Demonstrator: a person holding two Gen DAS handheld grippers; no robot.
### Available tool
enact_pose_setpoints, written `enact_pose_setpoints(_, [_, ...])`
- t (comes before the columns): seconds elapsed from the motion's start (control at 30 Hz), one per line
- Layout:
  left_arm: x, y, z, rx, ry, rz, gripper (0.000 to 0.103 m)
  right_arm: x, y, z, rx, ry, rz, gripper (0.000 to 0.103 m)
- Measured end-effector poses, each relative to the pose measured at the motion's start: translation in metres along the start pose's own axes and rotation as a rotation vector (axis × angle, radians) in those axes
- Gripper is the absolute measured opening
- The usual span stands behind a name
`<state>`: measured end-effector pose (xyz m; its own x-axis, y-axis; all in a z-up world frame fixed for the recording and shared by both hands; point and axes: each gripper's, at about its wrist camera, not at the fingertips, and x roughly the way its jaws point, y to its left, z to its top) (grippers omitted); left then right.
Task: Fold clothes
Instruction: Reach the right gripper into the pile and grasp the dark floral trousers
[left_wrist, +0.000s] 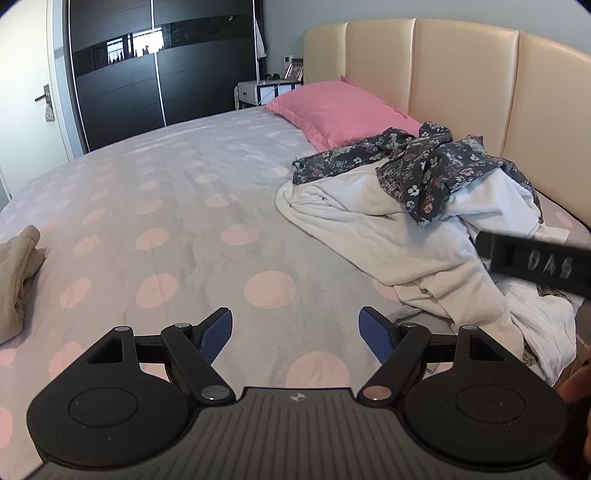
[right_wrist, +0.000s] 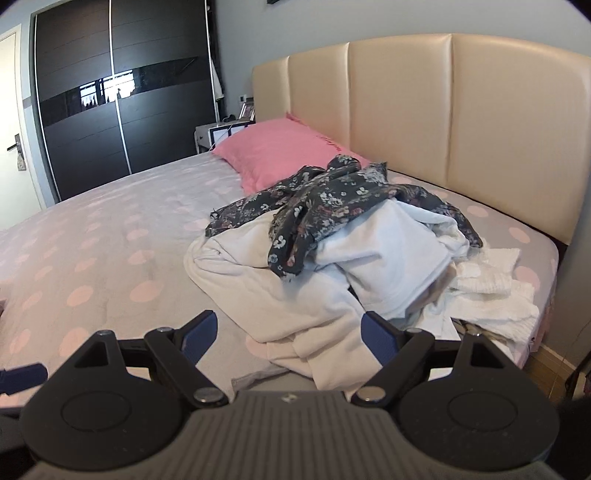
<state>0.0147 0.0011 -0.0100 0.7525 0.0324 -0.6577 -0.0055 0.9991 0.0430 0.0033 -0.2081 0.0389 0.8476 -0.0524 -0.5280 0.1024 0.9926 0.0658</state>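
Laundry is waiting in a loose heap, and you are holding both tools short of it. Starting at the left edge of the left wrist view, a beige garment (left_wrist: 16, 280) is lying crumpled on the bed (left_wrist: 177, 206), well apart from the rest. Your left tongs (left_wrist: 295, 334) are hanging spread wide over bare dotted sheet at the bottom centre, pinching nothing. Moving right, the pink pillow (left_wrist: 343, 110) is lying against the headboard (left_wrist: 461, 81) in the upper middle, and the pile is sitting just below it on the right side of the frame: a dark floral garment (right_wrist: 332, 206) is draped over a white garment (right_wrist: 280, 295), with a crinkled white cloth (right_wrist: 491, 291) at the far right near the bed's corner.

In the right wrist view your right tongs (right_wrist: 288, 336) are also standing spread and empty, with the white garment's near hem lying just beyond the tips.

All of it looks soft, light and limp, so it will likely sag and drag its neighbours along. The floral piece is on top and appears thin, possibly slippery; you would do well to take it first, pinching a single layer at its free edge in the centre of the frame, not a bunched fold.
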Motion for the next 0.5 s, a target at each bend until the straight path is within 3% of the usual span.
enact_pose_setpoints(0.3, [0.032, 0.022, 0.021, 0.016, 0.045, 0.053, 0.075, 0.079, -0.026, 0.054, 0.043, 0.168, 0.032, 0.078])
enact_pose_setpoints(0.4, [0.046, 0.035, 0.025, 0.004, 0.072, 0.072, 0.074, 0.115, -0.037, 0.066, 0.083, 0.228, -0.007, 0.070])
enact_pose_setpoints(0.5, [0.058, 0.047, 0.025, -0.002, 0.098, 0.100, 0.074, 0.144, -0.048, 0.078, 0.141, 0.244, -0.027, 0.068])
